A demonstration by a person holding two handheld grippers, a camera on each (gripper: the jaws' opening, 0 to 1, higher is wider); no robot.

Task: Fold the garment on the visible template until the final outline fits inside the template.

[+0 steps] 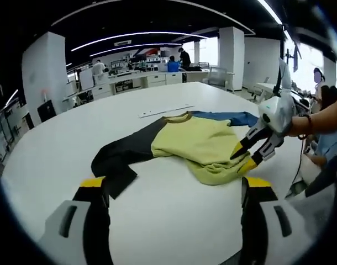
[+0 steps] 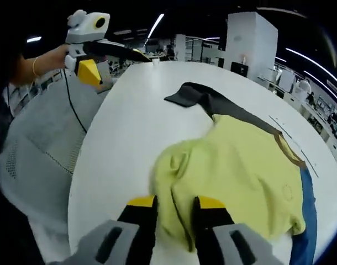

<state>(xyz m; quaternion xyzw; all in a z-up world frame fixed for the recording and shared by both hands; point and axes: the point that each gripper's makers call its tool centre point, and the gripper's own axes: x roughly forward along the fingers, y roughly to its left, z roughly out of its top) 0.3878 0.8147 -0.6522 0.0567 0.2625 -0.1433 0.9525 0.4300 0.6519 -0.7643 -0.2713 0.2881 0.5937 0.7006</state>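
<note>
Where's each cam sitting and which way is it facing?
Left gripper view: rides the left claw, above the white table, facing the yellow, dark grey and blue garment; right claw and hand enter.
Right gripper view: on the right claw, at the garment's edge; left claw raised.
Shared: garment, table.

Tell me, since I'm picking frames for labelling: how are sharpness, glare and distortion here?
Left gripper view: garment fairly sharp, soft shadows, bright window glare upper right, table edge bowed by fisheye. Right gripper view: yellow cloth near the right gripper is blurred; left gripper is clearer.
</note>
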